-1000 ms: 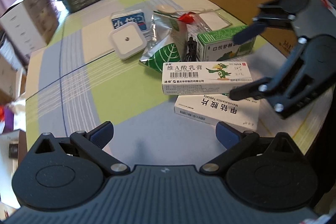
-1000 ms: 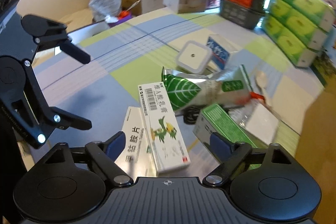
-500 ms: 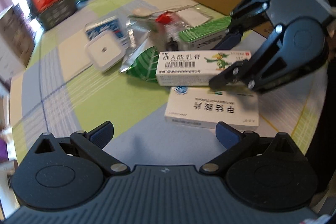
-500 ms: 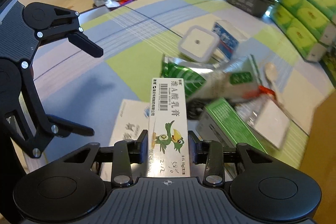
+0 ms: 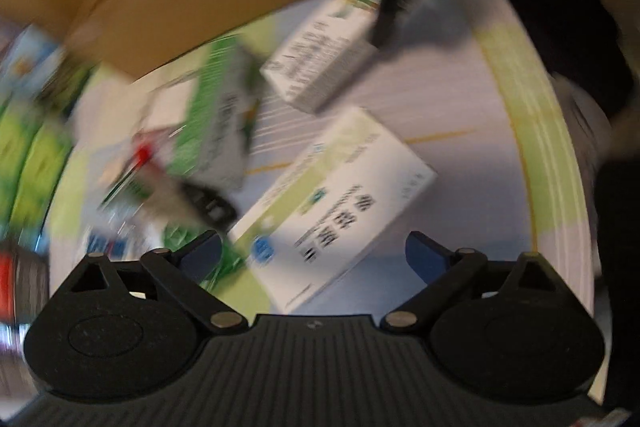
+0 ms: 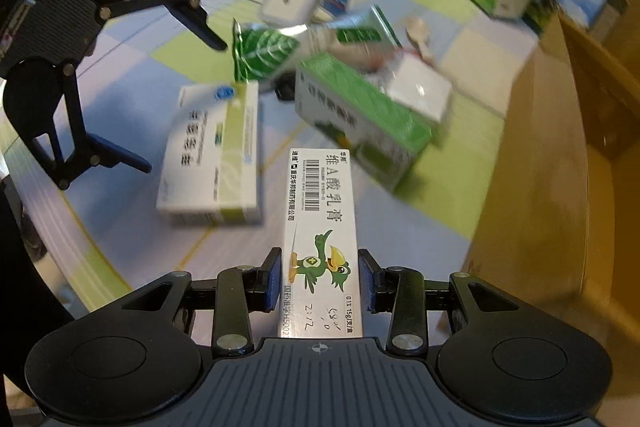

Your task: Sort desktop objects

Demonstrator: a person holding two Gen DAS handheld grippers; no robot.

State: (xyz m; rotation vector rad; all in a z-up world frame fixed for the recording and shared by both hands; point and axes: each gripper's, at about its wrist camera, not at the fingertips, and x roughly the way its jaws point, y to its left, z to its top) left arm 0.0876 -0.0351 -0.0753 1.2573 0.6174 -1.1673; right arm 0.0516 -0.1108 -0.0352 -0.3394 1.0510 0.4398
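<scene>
Ointment box (image 6: 320, 227), long and white with a green bird printed on it, sits between the two blue pads of the right gripper (image 6: 320, 281), which is clamped on its near end; the far end of the box points out over the table and it hangs above the cloth. Just to its left on the checked tablecloth (image 6: 120, 227) lies a flat white tablet box (image 6: 212, 155), and ahead on the right stands a green box (image 6: 360, 115) with a foil pouch (image 6: 268, 47) behind it. The open cardboard box (image 6: 540, 187) is close on the right side. The left gripper (image 5: 314, 253) hovers over the tablet box with its fingers spread wide and nothing between them. I judge the carrying step is in hand: the next move calls for swinging the ointment box rightward over the cardboard wall and loosening the grip there.
</scene>
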